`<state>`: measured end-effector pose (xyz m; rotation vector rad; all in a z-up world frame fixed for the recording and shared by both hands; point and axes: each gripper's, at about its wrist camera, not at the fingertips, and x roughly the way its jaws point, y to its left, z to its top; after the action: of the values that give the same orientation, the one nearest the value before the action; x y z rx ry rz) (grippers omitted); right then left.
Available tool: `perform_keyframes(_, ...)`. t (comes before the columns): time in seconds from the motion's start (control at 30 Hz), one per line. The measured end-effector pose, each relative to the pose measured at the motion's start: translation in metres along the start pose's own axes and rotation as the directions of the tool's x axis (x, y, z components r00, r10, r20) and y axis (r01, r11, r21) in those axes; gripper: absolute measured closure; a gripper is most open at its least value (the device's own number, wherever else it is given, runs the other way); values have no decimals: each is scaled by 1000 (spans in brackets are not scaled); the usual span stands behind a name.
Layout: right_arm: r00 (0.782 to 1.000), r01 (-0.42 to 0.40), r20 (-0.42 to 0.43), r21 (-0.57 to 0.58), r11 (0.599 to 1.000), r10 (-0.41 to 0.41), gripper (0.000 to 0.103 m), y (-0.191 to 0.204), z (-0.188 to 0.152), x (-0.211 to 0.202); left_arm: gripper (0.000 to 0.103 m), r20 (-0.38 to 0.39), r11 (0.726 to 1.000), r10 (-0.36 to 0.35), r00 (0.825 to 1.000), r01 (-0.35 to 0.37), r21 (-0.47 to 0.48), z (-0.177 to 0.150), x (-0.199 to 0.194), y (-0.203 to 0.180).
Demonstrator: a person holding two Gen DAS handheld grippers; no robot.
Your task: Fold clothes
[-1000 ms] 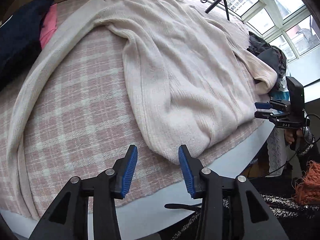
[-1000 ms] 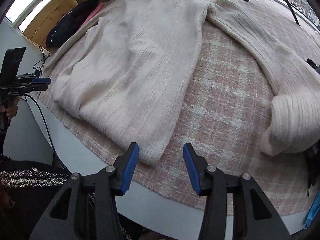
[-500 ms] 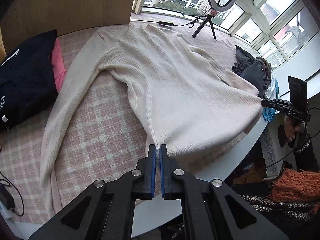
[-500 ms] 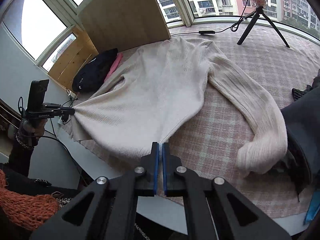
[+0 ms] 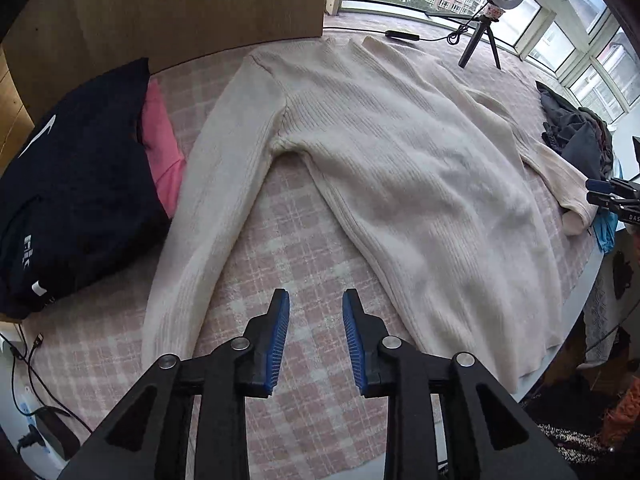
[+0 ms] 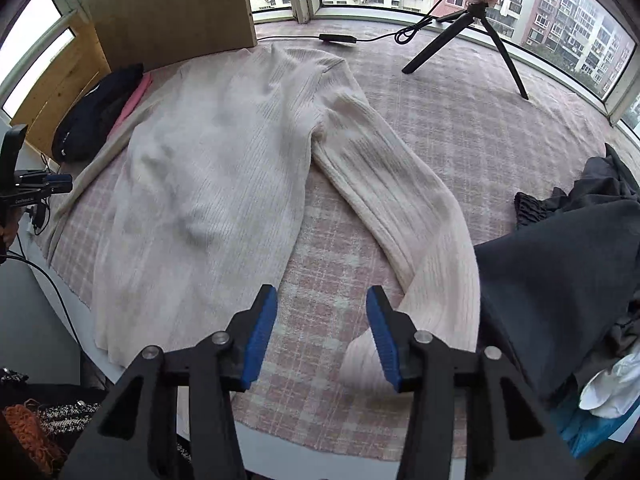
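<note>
Windows with apartment blocks behind them ring a table covered in pink plaid cloth, and the left wrist view shows a cream sweater spread flat across the centre of the frame, collar toward the top, ready for folding. Its long sleeve runs down the left-centre. The left gripper hovers at bottom centre with its fingers apart and nothing between them, aimed at bare cloth between sleeve and hem. A dark garment lies at far left.

From the right wrist view, the sweater fills the left-centre, its other sleeve curving to the lower right. The right gripper is likewise spread and empty, likely placed to take that sleeve. A tripod stands at upper right.
</note>
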<state>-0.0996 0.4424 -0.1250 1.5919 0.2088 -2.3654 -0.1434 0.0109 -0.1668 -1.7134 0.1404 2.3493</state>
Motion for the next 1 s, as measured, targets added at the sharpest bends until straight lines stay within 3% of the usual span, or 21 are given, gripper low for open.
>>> perform_keyframes(0.13, 992, 124, -21, -33, 992, -125, 51, -19, 50, 43, 70, -51, 982, 157, 986, -151, 112, 39, 44, 0)
perform_keyframes(0.17, 991, 124, -38, -31, 992, -125, 51, -26, 59, 56, 71, -70, 978, 179, 981, -170, 124, 43, 52, 4)
perform_keyframes(0.23, 991, 119, -66, -23, 993, -120, 51, -38, 74, 79, 85, -102, 980, 176, 979, -165, 109, 46, 66, 15)
perform_keyframes(0.27, 991, 114, -75, -19, 993, -115, 51, -42, 80, 89, 100, -122, 983, 168, 978, -158, 91, 47, 72, 21)
perform_keyframes(0.37, 992, 78, -99, -41, 996, -82, 51, -42, 90, 107, 100, -130, 991, 133, 983, -127, 51, 49, 73, 35)
perform_keyframes(0.5, 990, 25, -133, -75, 997, -35, 52, -39, 101, 129, 100, -108, 972, 234, 966, -232, 32, 50, 55, 63)
perform_keyframes(0.53, 991, 19, -133, -90, 996, -31, 68, -37, 102, 131, 100, -108, 965, 261, 959, -261, 12, 50, 50, 73)
perform_keyframes(0.6, 991, 5, -131, -106, 994, -19, 99, -33, 103, 128, 100, -96, 967, 250, 964, -253, -20, 50, 40, 85)
perform_keyframes(0.63, 992, 13, -124, -111, 994, -27, 99, -32, 105, 124, 100, -83, 967, 249, 965, -252, -28, 50, 36, 87)
perform_keyframes(0.67, 992, 68, -93, -135, 989, -81, 99, -32, 108, 116, 100, -83, 958, 283, 956, -285, -16, 51, 35, 88)
perform_keyframes(0.7, 987, 143, -51, -164, 976, -153, 99, -33, 112, 107, 100, -87, 945, 327, 941, -328, 2, 51, 35, 89)
perform_keyframes(0.73, 965, 256, -1, -186, 949, -261, 99, -36, 117, 98, 100, -95, 945, 325, 941, -327, -9, 52, 35, 89)
perform_keyframes(0.77, 937, 349, 42, -185, 919, -347, 99, -41, 122, 90, 99, -104, 949, 309, 945, -313, -29, 54, 36, 90)
perform_keyframes(0.8, 932, 363, 52, -156, 919, -359, 96, -48, 127, 84, 98, -109, 959, 271, 956, -278, -61, 53, 35, 90)
perform_keyframes(0.83, 945, 326, 37, -119, 938, -324, 87, -55, 130, 80, 99, -106, 971, 217, 970, -225, -75, 50, 34, 84)
perform_keyframes(0.9, 973, 229, 4, -40, 973, -229, 84, -67, 134, 73, 95, -96, 990, 102, 990, -110, -87, 44, 32, 68)
perform_keyframes(1.0, 992, 123, 8, -21, 992, -123, 75, -56, 120, 61, 90, -117, 996, -63, 991, 55, -70, 28, 40, 30)
